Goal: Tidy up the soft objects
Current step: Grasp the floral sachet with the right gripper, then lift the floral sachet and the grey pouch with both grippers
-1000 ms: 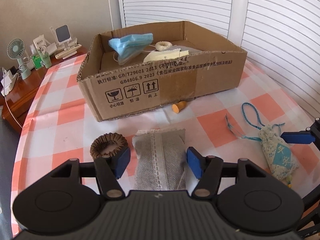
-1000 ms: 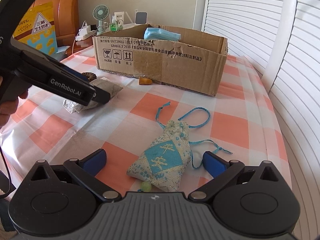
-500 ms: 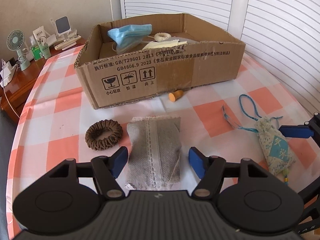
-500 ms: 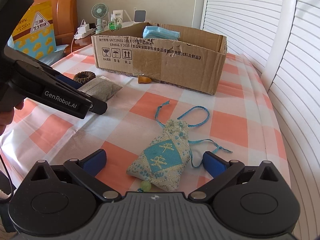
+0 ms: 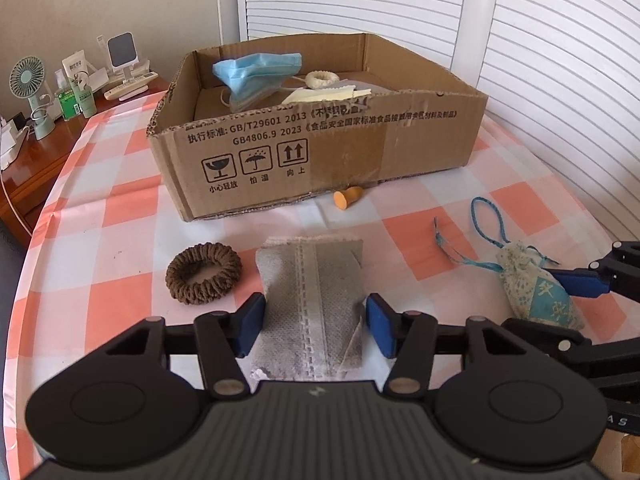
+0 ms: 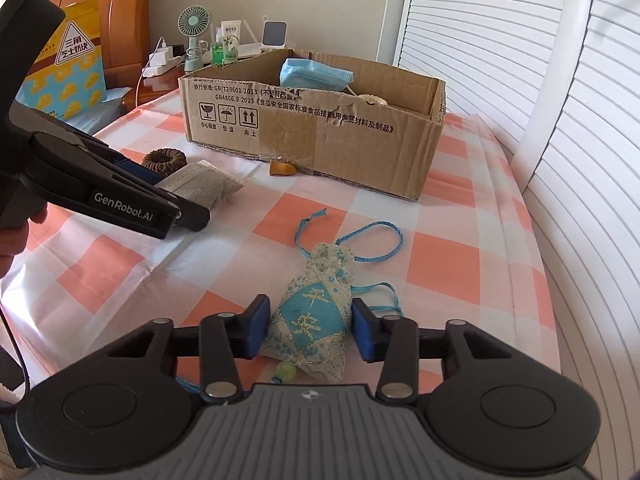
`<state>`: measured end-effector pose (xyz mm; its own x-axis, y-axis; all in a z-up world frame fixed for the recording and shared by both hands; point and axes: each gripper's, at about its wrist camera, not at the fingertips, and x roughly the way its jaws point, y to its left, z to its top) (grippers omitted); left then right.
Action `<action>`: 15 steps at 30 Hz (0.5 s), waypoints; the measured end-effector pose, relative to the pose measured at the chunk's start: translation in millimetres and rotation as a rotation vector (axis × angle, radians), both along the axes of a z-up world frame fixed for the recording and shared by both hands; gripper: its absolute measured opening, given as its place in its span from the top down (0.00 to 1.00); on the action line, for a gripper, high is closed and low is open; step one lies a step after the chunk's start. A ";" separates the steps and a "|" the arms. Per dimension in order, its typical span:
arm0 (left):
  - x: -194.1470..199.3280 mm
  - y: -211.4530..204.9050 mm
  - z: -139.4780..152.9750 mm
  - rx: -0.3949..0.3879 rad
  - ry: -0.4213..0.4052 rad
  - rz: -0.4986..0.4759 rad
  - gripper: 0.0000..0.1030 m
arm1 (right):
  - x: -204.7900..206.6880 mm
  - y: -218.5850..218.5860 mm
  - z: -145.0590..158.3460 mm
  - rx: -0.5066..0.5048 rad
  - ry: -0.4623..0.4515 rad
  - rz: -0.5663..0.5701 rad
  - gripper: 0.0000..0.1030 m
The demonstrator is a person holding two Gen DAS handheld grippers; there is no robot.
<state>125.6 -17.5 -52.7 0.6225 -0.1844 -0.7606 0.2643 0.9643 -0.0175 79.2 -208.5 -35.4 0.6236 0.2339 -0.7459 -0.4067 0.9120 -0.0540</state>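
On the left edge, a small green fan (image 5: 27, 80) stands on a brown wooden side table (image 5: 30, 160). Next comes the table with a pink and white checked cloth (image 5: 100, 216). A brown fuzzy hair ring (image 5: 203, 272) lies flat on it, just beside a flat grey cloth pouch (image 5: 316, 300). The left gripper (image 5: 316, 330) has its blue pads on both sides of the grey pouch, and its jaws are closing on it; the pads look to be touching the pouch's edges. Behind sits an open brown cardboard box (image 5: 320, 152) with a blue face mask (image 5: 256, 76) inside. A little orange plug (image 5: 347, 198) lies by the box's front wall. Farther right, the right gripper (image 6: 310, 332) is closing on a blue and cream flowery string bag (image 6: 316, 316), pads pressed on its sides.
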 end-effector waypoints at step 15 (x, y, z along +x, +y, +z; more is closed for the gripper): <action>-14.6 7.5 27.3 0.028 -0.018 -0.120 0.72 | -8.3 -5.7 28.3 -0.035 -0.056 0.056 0.65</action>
